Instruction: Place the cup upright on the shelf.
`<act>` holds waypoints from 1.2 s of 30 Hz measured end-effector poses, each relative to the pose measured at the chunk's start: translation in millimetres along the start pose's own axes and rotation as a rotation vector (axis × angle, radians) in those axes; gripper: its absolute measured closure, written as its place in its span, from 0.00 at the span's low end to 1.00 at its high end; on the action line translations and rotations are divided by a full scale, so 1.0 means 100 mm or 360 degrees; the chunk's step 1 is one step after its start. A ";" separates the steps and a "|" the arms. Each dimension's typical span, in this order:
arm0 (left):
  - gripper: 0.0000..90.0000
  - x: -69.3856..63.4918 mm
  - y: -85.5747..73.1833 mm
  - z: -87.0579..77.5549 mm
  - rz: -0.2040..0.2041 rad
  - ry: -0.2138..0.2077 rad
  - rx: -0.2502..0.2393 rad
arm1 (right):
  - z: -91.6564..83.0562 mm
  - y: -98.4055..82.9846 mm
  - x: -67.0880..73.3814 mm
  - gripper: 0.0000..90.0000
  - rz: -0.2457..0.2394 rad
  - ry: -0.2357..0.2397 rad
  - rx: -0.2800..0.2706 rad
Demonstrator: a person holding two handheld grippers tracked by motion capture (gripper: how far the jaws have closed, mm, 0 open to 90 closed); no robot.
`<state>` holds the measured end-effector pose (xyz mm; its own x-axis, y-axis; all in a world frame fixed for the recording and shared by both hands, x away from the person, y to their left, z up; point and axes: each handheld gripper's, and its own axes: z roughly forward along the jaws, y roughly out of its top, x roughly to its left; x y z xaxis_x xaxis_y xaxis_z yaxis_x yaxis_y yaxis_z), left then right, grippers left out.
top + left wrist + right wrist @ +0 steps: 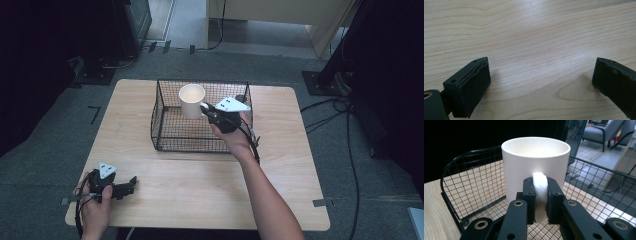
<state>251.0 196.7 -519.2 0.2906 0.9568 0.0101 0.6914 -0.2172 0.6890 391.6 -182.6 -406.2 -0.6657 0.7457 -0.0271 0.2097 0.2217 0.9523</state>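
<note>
A white mug (192,100) is held upright over the inside of a black wire basket (165,131) at the back of the table. My right gripper (206,108) is shut on the mug's handle; in the right gripper view the mug (535,162) rises above the basket's wire floor (481,190) and the two black pads clamp the handle (539,195) from both sides. My left gripper (131,183) rests near the table's front left corner, its jaws wide apart. In the left gripper view the left gripper (540,82) has only bare wood between its fingers.
The wooden table (165,190) has open room in front of the basket. Cables (320,107) and dark stands lie on the grey floor to the right. A chair (599,132) stands far off beyond the basket.
</note>
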 end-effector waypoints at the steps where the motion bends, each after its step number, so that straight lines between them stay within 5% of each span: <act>1: 0.02 0.00 0.00 0.00 0.0000 0.0000 0.0000 | 0.00 0.00 0.00 0.90 0.0000 0.0000 0.0000; 15: 0.02 0.00 0.00 0.00 -0.0001 -0.0001 0.0000 | 0.27 0.03 -0.11 0.90 -0.0091 0.0084 0.0141; 27: 0.02 0.00 0.00 0.00 -0.0001 -0.0001 0.0000 | 0.50 -0.02 -0.28 0.90 -0.0084 0.0182 0.0235; 36: 0.02 0.00 0.00 0.00 -0.0001 -0.0001 -0.0001 | 0.57 -0.07 -0.24 0.90 -0.0095 0.0209 0.0376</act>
<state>251.0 196.7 -519.3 0.2906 0.9568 0.0093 0.6913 -0.2167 0.6893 447.5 -166.3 -429.9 -0.7659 0.6424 -0.0264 0.3183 0.4145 0.8526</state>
